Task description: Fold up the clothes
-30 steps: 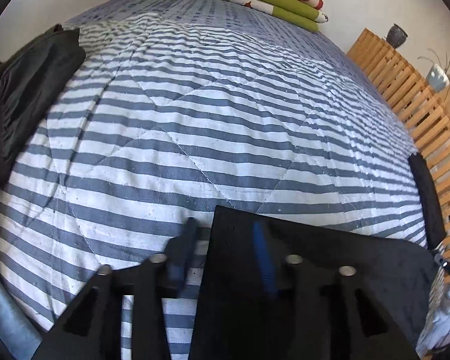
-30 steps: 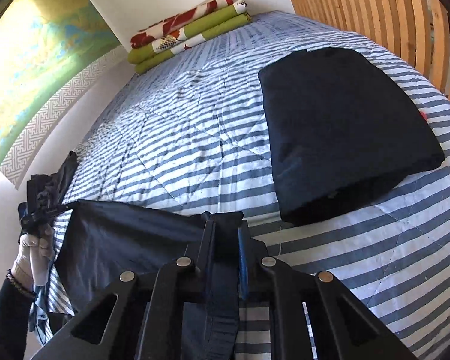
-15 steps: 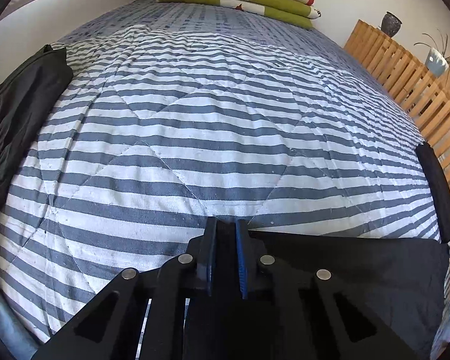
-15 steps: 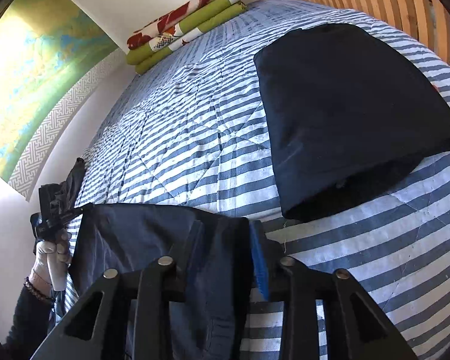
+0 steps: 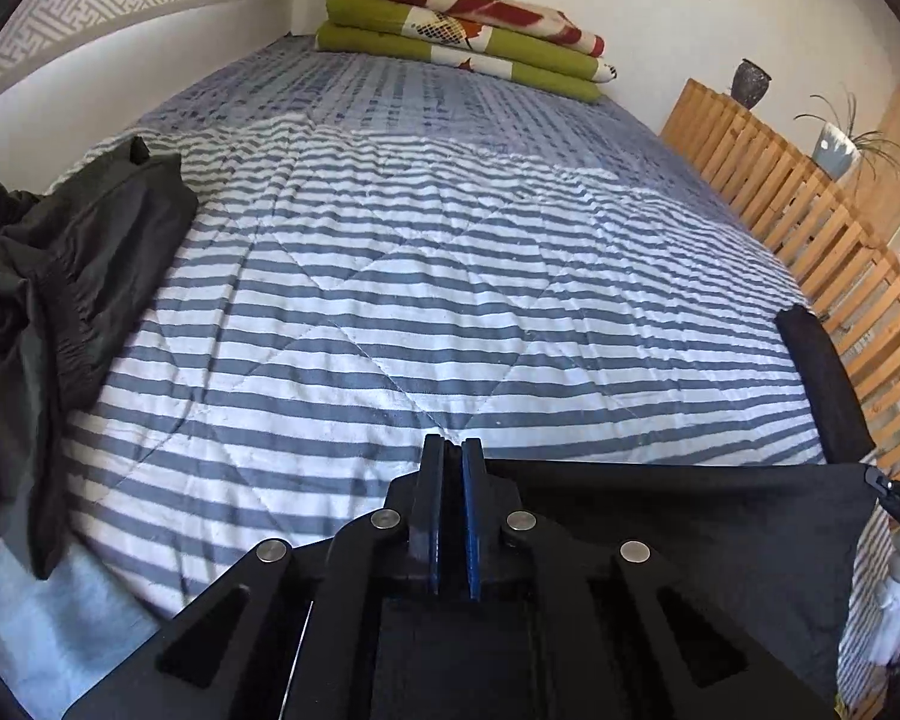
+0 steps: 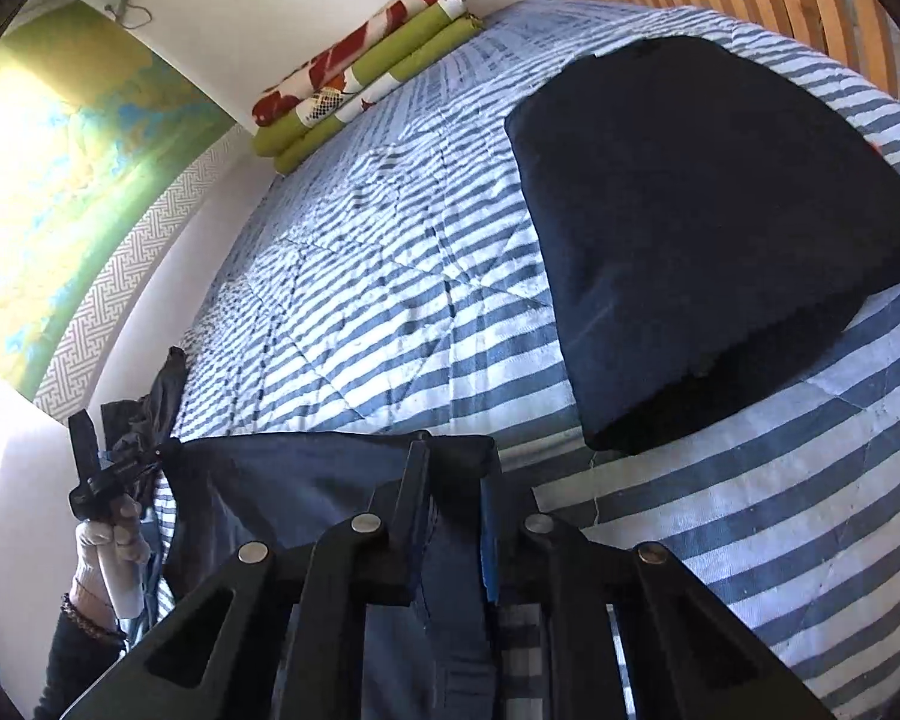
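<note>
Left claw (image 5: 451, 456) clamped on dark garment (image 5: 678, 516); right claw (image 6: 453, 468) closing on its other corner. Garment stretched just above bed (image 5: 390, 276) near edge. Next: carry it forward and lay it flat for folding.

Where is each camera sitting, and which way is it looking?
Left wrist: on the left tongs, looking down the bed toward the blankets; its own tongs pinch the dark cloth.
Right wrist: on the right tongs, facing the folded pile; its jaws are closing on the cloth, and the left hand shows.
Shared: bed, blankets, cloth stretched between both tongs.
</note>
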`<control>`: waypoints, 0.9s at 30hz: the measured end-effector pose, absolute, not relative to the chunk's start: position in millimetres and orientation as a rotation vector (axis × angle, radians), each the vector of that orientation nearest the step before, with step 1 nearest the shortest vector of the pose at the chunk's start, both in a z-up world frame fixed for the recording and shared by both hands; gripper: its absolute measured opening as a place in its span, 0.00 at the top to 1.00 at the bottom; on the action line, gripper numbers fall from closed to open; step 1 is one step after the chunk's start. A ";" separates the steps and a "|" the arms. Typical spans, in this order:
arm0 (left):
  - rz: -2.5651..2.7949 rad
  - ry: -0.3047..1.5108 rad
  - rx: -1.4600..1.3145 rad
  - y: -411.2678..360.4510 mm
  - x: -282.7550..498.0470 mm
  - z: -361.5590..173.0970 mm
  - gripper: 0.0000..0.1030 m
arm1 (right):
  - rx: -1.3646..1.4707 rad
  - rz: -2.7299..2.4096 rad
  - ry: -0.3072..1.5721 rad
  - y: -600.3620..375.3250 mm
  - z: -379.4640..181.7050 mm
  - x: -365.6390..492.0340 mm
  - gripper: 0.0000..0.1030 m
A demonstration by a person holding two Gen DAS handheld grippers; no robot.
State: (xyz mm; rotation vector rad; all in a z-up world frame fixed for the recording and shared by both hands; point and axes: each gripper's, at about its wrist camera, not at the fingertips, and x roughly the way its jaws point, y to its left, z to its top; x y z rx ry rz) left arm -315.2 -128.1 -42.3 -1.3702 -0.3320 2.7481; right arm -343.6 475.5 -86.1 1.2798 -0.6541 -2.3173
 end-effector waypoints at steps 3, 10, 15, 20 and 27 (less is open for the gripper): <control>2.758 -0.344 -1.295 -133.2 -267.7 -5.3 0.95 | 1.209 -2.316 -0.644 477.5 -54.6 -325.3 0.91; 2.748 -0.268 -1.243 -129.7 -122.6 38.3 0.95 | 1.119 -2.299 -0.530 470.8 3.1 -245.0 0.93; 2.703 -0.252 -1.260 -120.6 -14.6 28.9 0.95 | 1.103 -2.292 -0.432 477.8 14.1 -160.0 0.93; 2.623 -0.193 -1.370 -100.6 60.1 -19.7 0.95 | 1.154 -2.293 -0.362 488.8 -4.0 -83.1 0.93; 2.583 -0.277 -1.450 -100.5 97.7 -65.0 0.95 | 1.298 -2.304 -0.233 487.8 -53.5 -33.0 0.93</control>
